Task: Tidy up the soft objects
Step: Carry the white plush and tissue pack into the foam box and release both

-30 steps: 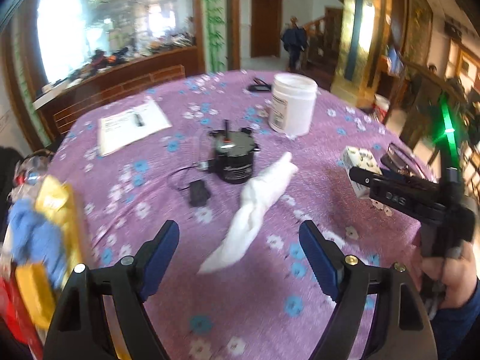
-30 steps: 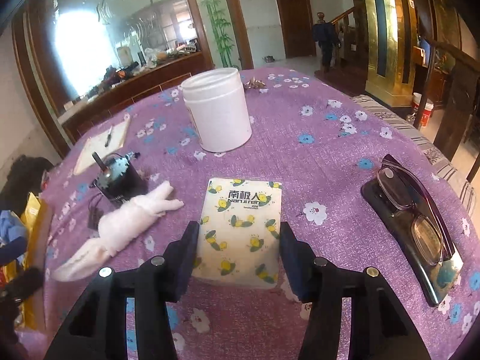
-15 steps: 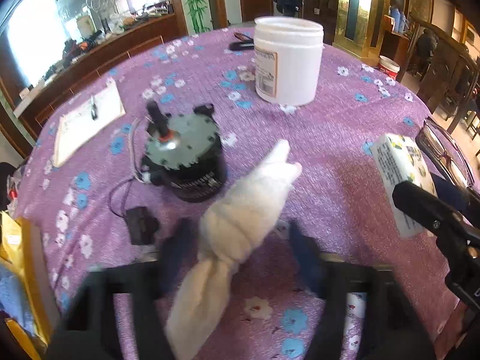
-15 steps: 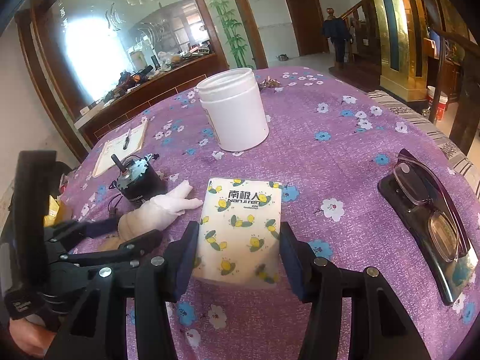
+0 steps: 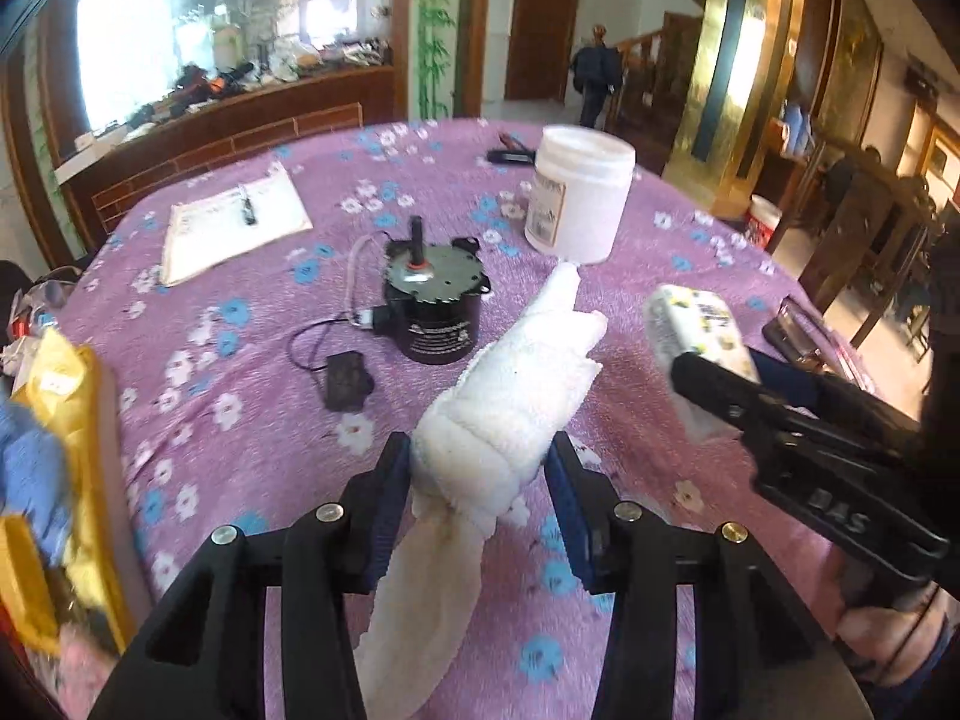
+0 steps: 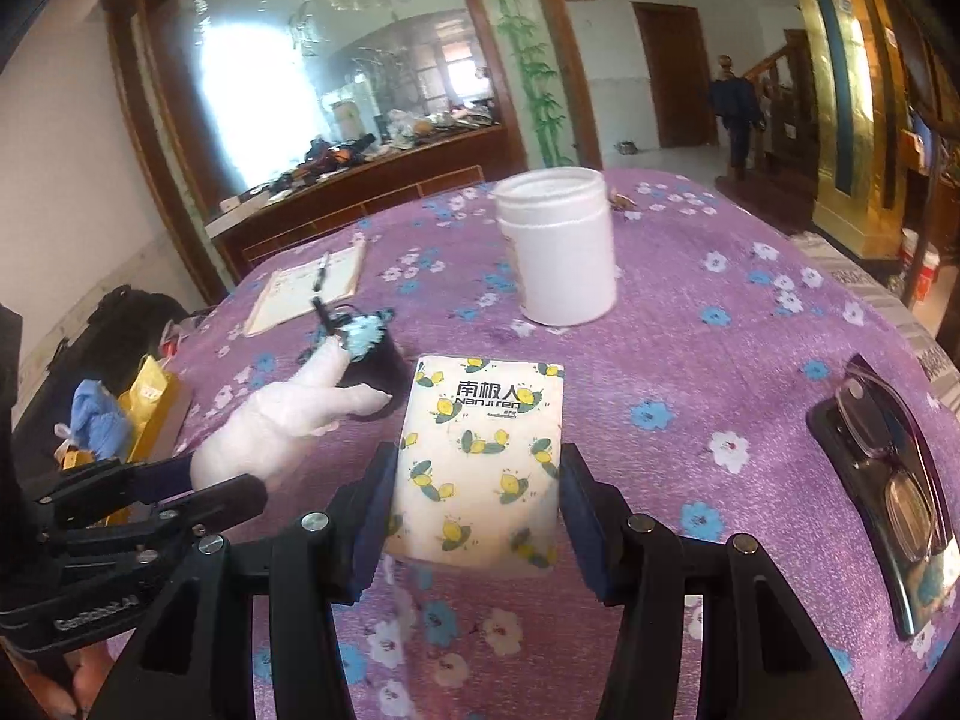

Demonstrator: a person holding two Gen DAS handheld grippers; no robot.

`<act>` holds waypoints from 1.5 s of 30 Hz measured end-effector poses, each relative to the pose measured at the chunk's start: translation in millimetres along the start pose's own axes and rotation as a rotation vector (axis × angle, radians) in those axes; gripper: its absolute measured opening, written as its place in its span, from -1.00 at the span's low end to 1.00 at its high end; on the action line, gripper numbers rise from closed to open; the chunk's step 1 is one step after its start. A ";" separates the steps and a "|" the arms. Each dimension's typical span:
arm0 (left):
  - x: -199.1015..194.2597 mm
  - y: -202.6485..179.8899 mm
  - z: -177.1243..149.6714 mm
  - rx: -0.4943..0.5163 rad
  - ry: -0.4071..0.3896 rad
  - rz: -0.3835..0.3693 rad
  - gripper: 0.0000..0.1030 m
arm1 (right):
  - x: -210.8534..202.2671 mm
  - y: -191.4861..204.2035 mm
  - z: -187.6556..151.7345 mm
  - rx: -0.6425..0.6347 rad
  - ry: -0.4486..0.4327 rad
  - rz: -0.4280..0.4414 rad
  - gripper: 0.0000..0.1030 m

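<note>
My left gripper (image 5: pixel 480 474) is shut on a rolled white towel (image 5: pixel 510 408) and holds it off the purple flowered tablecloth (image 5: pixel 240 456); its loose end hangs below the fingers. The towel also shows in the right wrist view (image 6: pixel 288 414), with the left gripper (image 6: pixel 180 480) on it. My right gripper (image 6: pixel 477 498) is shut on a white tissue pack with yellow lemons (image 6: pixel 480 456), held above the table. That pack (image 5: pixel 696 330) and the right gripper's black body show at the right of the left wrist view.
A black motor with a cable (image 5: pixel 435 306), a white jar (image 5: pixel 579 201), a clipboard with a pen (image 5: pixel 231 222) and glasses on a dark case (image 6: pixel 888 480) lie on the table. A yellow bag holding blue cloth (image 5: pixel 42 480) sits at the left edge.
My left gripper moved onto the towel, closed on it and lifted it. My right gripper kept its hold on the tissue pack and rose a little.
</note>
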State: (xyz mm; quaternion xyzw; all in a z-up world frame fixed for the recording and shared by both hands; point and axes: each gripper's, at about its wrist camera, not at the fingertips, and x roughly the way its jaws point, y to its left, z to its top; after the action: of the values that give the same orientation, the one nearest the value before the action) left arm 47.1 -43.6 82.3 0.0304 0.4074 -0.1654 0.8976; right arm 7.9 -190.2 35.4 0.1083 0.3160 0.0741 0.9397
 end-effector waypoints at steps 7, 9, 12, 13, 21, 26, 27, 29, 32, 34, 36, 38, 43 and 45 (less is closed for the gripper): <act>-29.8 17.5 -18.7 -0.046 -0.048 0.034 -0.14 | -3.3 28.0 -5.6 -0.114 -0.018 0.064 0.09; -35.7 24.2 -23.5 -0.059 -0.057 0.046 -0.14 | -2.7 35.0 -6.9 -0.134 -0.007 0.122 0.09; -47.3 36.6 -30.2 -0.093 -0.069 0.054 -0.14 | -2.7 44.5 -9.1 -0.159 0.000 0.167 0.10; -51.5 41.9 -31.5 -0.105 -0.074 0.054 -0.14 | -2.9 49.0 -10.2 -0.174 0.002 0.174 0.10; -79.1 71.9 -43.3 -0.156 -0.119 0.077 -0.13 | -5.8 78.3 -14.2 -0.198 0.036 0.249 0.10; -98.5 98.6 -48.1 -0.208 -0.153 0.091 -0.13 | -8.1 111.3 -17.0 -0.228 0.064 0.310 0.10; -103.2 106.0 -48.9 -0.222 -0.162 0.097 -0.13 | -7.9 120.0 -18.2 -0.241 0.071 0.323 0.10; -112.0 119.7 -50.1 -0.246 -0.177 0.108 -0.13 | -7.3 137.6 -20.7 -0.271 0.083 0.347 0.11; -126.8 144.2 -51.9 -0.295 -0.202 0.130 -0.13 | -6.8 167.0 -24.5 -0.318 0.101 0.392 0.11; -136.1 162.9 -52.8 -0.324 -0.218 0.154 -0.13 | -7.4 187.3 -26.5 -0.359 0.101 0.410 0.11; -143.4 178.3 -53.0 -0.346 -0.231 0.179 -0.13 | -7.5 207.3 -27.6 -0.394 0.101 0.434 0.11; -150.5 196.4 -52.3 -0.369 -0.235 0.203 -0.13 | -6.3 228.8 -29.4 -0.425 0.103 0.458 0.11; -153.6 235.2 -52.0 -0.432 -0.224 0.242 -0.13 | -2.6 265.3 -34.0 -0.477 0.107 0.496 0.11; -152.6 247.0 -52.9 -0.453 -0.223 0.259 -0.13 | 2.0 278.3 -34.4 -0.489 0.115 0.510 0.11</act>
State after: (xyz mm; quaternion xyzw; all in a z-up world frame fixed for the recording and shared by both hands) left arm -5.2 241.1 140.4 -0.1376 0.3254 0.0436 0.9345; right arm -31.2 84.3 77.2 -0.0489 0.3040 0.3857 0.8697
